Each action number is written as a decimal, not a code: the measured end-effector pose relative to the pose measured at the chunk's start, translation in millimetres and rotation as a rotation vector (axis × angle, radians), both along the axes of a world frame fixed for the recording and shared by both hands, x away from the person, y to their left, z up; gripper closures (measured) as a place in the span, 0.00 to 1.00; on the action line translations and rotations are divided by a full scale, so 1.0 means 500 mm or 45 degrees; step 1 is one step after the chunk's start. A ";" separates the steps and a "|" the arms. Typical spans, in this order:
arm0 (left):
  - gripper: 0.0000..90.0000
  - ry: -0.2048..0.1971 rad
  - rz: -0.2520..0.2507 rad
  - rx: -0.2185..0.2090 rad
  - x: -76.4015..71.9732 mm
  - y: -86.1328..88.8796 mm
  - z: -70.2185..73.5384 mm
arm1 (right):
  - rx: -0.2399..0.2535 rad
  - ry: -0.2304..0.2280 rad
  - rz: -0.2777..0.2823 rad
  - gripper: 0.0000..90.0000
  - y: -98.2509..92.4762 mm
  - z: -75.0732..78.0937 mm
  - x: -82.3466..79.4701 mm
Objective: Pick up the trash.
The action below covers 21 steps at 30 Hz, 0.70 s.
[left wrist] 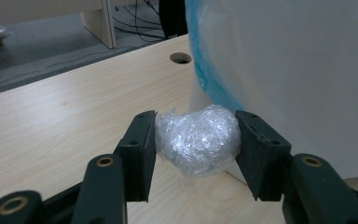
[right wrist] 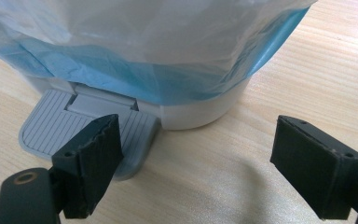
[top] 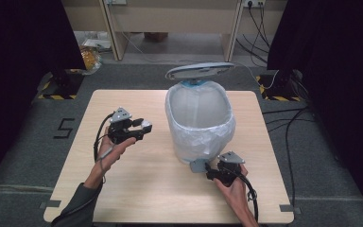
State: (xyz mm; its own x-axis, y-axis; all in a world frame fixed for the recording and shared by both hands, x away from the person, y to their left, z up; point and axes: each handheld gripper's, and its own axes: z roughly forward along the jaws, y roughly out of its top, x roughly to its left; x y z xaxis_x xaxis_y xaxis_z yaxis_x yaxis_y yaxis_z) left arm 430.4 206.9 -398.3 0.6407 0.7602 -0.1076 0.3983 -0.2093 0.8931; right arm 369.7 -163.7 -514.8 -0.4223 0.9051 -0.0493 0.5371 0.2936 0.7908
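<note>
A white pedal bin (top: 198, 124) lined with a pale bag stands in the middle of the wooden table (top: 137, 189), its grey lid (top: 199, 71) raised. To its left, my left gripper (top: 142, 127) is held above the table, shut on a crumpled ball of clear plastic wrap (left wrist: 196, 140). That ball sits between both pads, close to the bin's bagged wall (left wrist: 298, 70). At the bin's front foot my right gripper (right wrist: 196, 154) stands open. Its left fingertip (right wrist: 95, 144) lies over the ribbed grey pedal (right wrist: 51, 123). The other hangs over bare wood.
A round cable hole (left wrist: 181, 58) pierces the tabletop beyond the ball. Black cables (top: 288, 123) run over the floor to the right of the table. A taped "5" (top: 65, 127) marks the floor at left. Pale desk legs (top: 113, 33) stand behind.
</note>
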 end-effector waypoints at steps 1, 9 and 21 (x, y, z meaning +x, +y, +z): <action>0.55 -0.004 -0.008 -0.009 -0.004 0.001 0.006 | 0.000 0.000 0.000 0.18 0.000 0.000 0.000; 0.55 -0.038 -0.059 -0.033 -0.033 0.003 0.051 | 0.010 0.005 0.011 0.18 -0.003 -0.001 0.002; 0.55 -0.066 -0.114 -0.043 -0.062 0.001 0.102 | 0.001 -0.006 0.010 0.18 -0.003 -0.001 0.002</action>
State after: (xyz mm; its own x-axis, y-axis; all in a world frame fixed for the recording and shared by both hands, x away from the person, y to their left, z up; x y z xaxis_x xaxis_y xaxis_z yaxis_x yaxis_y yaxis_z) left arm 399.5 207.3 -347.0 0.7115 0.6960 -0.0968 0.3322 -0.2118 0.9191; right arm 370.5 -165.2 -515.5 -0.4294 0.9017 -0.0502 0.5312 0.2971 0.7934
